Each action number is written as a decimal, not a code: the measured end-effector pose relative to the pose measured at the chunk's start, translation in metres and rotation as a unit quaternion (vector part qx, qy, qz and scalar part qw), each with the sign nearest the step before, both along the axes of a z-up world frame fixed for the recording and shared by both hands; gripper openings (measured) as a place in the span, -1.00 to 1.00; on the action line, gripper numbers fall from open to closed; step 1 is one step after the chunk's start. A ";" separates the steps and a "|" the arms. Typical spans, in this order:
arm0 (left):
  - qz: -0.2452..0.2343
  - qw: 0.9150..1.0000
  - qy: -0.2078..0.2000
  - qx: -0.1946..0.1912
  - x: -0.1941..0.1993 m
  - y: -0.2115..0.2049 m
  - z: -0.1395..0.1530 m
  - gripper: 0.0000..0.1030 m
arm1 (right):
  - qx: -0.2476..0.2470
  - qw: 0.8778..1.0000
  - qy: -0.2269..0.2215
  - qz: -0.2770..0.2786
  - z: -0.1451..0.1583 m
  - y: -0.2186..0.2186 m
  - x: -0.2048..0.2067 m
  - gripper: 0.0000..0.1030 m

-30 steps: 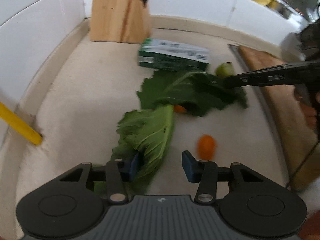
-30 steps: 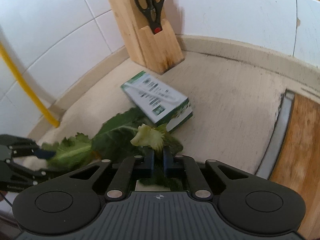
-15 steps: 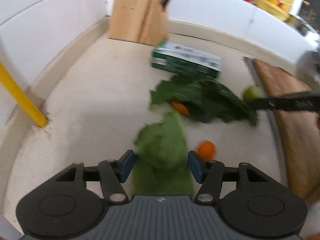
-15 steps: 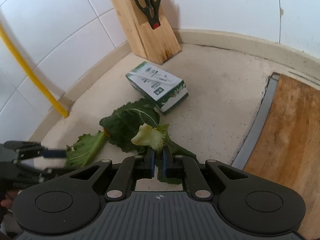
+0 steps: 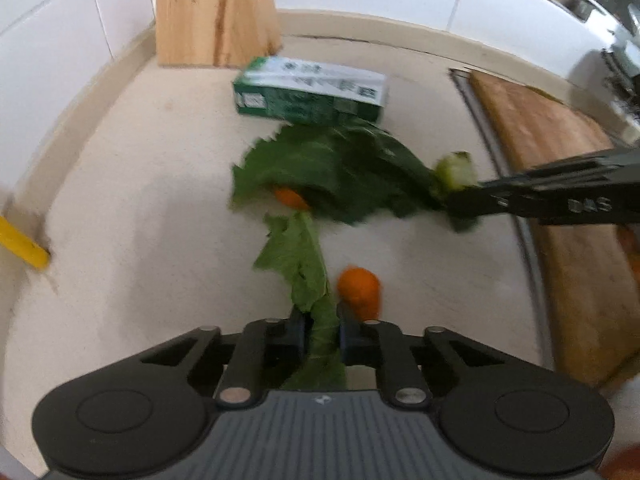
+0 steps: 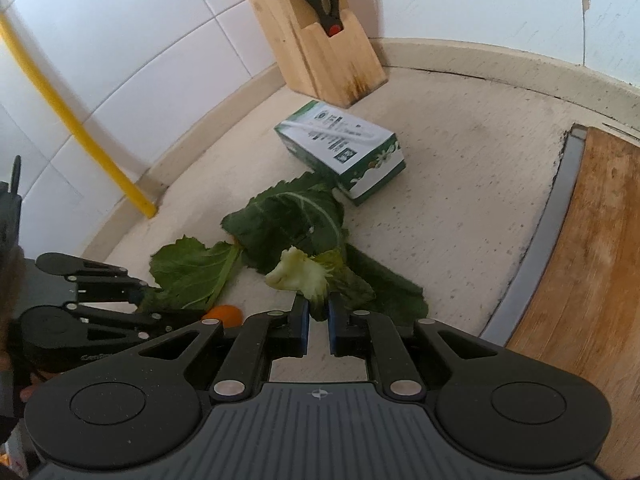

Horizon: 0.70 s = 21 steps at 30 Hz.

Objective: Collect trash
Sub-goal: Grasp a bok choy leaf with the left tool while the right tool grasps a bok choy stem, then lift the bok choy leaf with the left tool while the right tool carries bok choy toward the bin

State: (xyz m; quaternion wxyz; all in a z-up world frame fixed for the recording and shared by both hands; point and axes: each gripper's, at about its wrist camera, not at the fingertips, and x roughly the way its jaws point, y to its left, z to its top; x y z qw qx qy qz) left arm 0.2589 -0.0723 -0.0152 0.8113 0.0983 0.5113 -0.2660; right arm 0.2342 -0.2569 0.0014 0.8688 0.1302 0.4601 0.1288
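- Beige speckled countertop (image 6: pixel 460 184) holds scattered scraps.
- My left gripper (image 5: pixel 322 330), jaws just closed, clamps the light-green leaf (image 5: pixel 298 256).
- My right gripper (image 6: pixel 318 316) pinches the dark leaf's pale stem (image 6: pixel 298 274).
- Green-white carton (image 6: pixel 344 150) and orange peel (image 5: pixel 359 290) remain uncollected.

right claw (image 6: pixel 318 316) clamping pale leaf stalk (image 6: pixel 298 274) (dark leaf (image 6: pixel 288 220) behind)
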 end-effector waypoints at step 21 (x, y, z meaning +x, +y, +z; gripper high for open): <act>0.120 0.979 -0.034 -0.162 0.004 0.060 0.064 -0.87 | 0.043 0.999 0.006 0.011 -0.007 0.005 -0.014 -0.81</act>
